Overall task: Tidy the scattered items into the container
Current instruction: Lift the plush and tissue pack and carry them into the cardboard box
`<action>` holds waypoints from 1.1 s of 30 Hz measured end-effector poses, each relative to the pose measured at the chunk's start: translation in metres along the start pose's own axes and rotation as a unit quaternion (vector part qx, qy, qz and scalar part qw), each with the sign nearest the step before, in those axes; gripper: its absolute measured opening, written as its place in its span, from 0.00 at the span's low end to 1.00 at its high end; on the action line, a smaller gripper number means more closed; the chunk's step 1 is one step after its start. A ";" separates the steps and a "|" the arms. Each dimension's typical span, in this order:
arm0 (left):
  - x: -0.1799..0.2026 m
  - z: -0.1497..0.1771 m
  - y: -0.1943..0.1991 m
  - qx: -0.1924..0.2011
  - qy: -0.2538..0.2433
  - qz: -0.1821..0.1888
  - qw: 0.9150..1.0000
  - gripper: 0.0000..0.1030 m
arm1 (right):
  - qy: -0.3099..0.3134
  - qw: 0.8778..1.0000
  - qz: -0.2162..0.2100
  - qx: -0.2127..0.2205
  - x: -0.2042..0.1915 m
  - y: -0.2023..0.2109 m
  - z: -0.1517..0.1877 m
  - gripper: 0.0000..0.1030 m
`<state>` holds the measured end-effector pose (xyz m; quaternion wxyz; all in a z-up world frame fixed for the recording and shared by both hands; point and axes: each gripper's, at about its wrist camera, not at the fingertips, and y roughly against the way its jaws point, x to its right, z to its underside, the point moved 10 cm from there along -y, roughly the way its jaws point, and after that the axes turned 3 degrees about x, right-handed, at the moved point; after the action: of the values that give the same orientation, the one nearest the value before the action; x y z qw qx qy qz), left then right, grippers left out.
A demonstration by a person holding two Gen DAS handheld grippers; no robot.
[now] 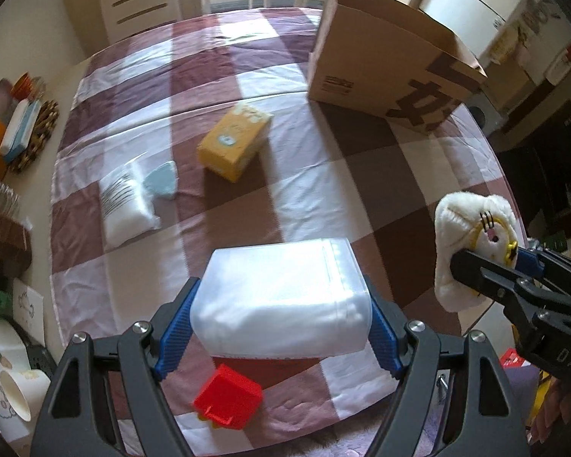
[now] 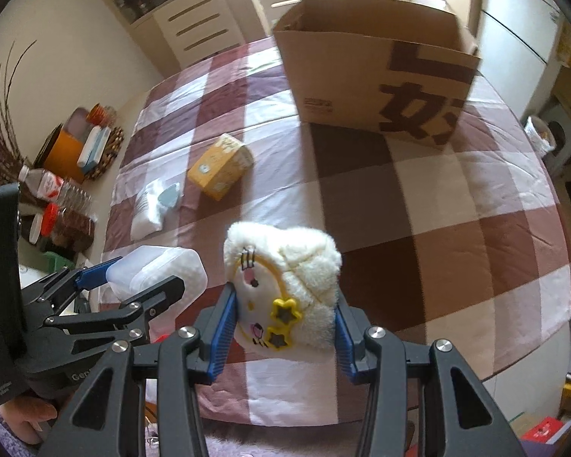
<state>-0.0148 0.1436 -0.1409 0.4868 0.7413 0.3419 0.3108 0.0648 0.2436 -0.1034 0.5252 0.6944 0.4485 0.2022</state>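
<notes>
A: Okay, quick pass. What did the left gripper (image 1: 281,327) have?

B: It was clamped on a translucent white plastic tub (image 1: 281,297), blue pads pressed on both side walls, jaws fairly wide because the tub was wide. Tub sat lifted above the checked tablecloth (image 1: 380,198).

A: And the right gripper (image 2: 285,327)?

B: Closed partway on a cream plush toy (image 2: 285,285) with an embroidered face and yellow star glasses. Pads squeezed the fluff on both sides. In the left wrist view the same toy hung off to the right, held clear of the cloth.

A: Container?

B: Open cardboard box (image 2: 373,72) with big brown printed characters stood upright at the far right part of the table, well apart from both grippers. Couldn't see inside it.

A: What was loose on the cloth?

B: A yellow carton (image 1: 234,143) lay mid-table, nearer the box. Left of it lay a white plastic packet (image 1: 127,205) with dark lines, touching a small pale blue piece (image 1: 163,182). A red plastic block (image 1: 228,401) sat at the near edge, under the held tub.

A: Off the cloth?

B: Bottles and jars (image 2: 57,205) on the left side, and an orange holder (image 2: 63,152) behind them.
</notes>
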 end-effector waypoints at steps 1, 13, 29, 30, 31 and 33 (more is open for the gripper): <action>0.005 -0.002 -0.001 -0.001 -0.005 0.001 1.000 0.77 | -0.004 1.000 0.002 0.001 0.004 0.001 -0.001 0.45; 0.060 -0.025 -0.013 -0.004 -0.059 0.014 0.998 0.77 | -0.050 0.998 0.022 0.011 0.059 0.014 -0.003 0.45; 0.116 -0.048 -0.031 -0.016 -0.108 0.033 0.993 0.77 | -0.090 0.995 0.038 0.018 0.111 0.021 -0.011 0.45; 0.119 -0.050 -0.032 -0.017 -0.109 0.034 0.993 0.77 | -0.091 0.995 0.039 0.017 0.113 0.020 -0.012 0.45; 0.122 -0.051 -0.033 -0.018 -0.111 0.035 0.993 0.77 | -0.092 0.995 0.040 0.017 0.116 0.020 -0.013 0.45; 0.126 -0.056 -0.036 -0.019 -0.115 0.037 0.993 0.77 | -0.094 0.995 0.041 0.017 0.121 0.019 -0.017 0.45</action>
<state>0.0061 0.2848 -0.1396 0.5249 0.7749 0.2500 0.2481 0.1225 0.3526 -0.1026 0.5443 0.7368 0.3720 0.1497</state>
